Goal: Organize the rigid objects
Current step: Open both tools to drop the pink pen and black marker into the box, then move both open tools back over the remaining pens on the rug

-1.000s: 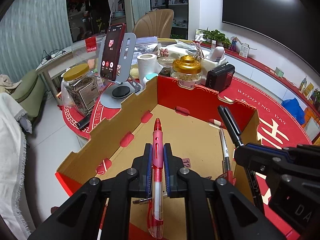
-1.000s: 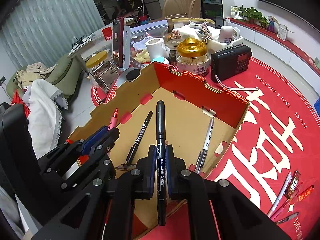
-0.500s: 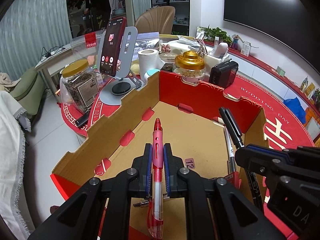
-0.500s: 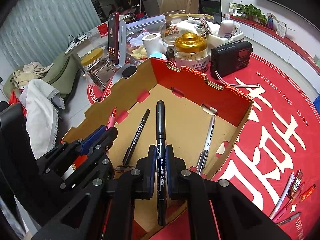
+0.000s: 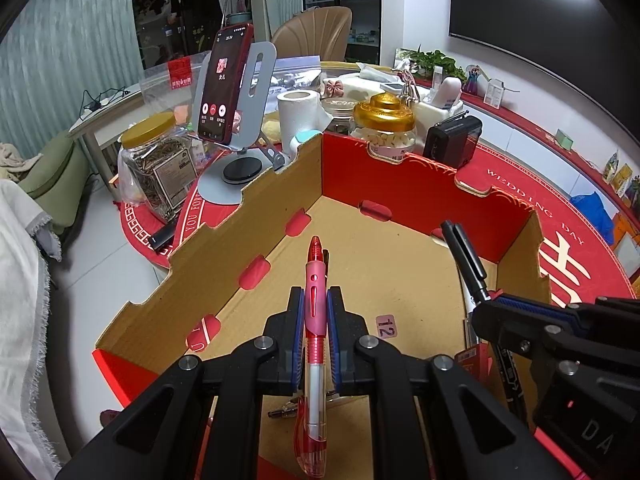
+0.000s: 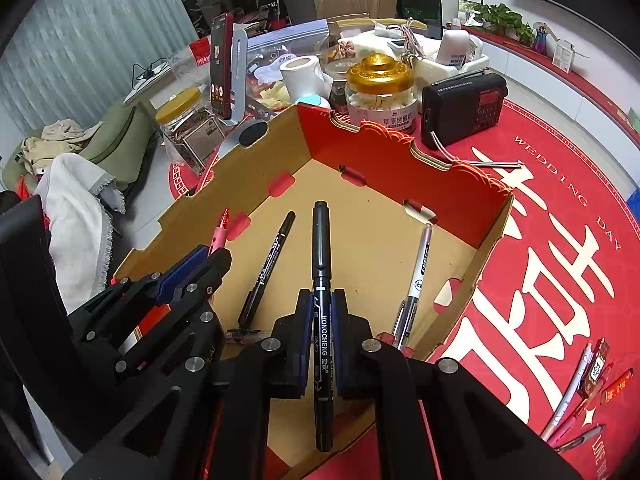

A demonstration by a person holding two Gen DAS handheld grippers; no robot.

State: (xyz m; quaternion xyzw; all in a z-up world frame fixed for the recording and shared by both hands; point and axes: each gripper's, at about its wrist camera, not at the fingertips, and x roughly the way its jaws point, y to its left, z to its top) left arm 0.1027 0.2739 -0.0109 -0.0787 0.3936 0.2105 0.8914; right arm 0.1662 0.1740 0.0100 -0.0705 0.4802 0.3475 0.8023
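Observation:
My left gripper (image 5: 314,308) is shut on a red and pink pen (image 5: 313,280), held over the near end of an open cardboard box (image 5: 248,200) with red walls. My right gripper (image 6: 322,308) is shut on a black marker (image 6: 321,248), also above the box (image 6: 400,152). On the box floor lie a thin black marker (image 6: 270,264) and a white pen (image 6: 418,276). The right gripper (image 5: 496,312) and its marker (image 5: 464,252) show at the right of the left wrist view. The left gripper (image 6: 216,258) shows at the left of the right wrist view.
Several loose pens (image 6: 580,396) lie on the red tablecloth (image 6: 560,240) right of the box. Behind the box stand a gold-lidded jar (image 6: 380,88), a black radio (image 6: 464,108), a paper roll (image 6: 300,76), a phone on a stand (image 5: 228,88) and a yellow-lidded jar (image 5: 156,164).
Both grippers have lifted slightly and drawn back with their pens still held. The box looks a little farther and lower in both views.

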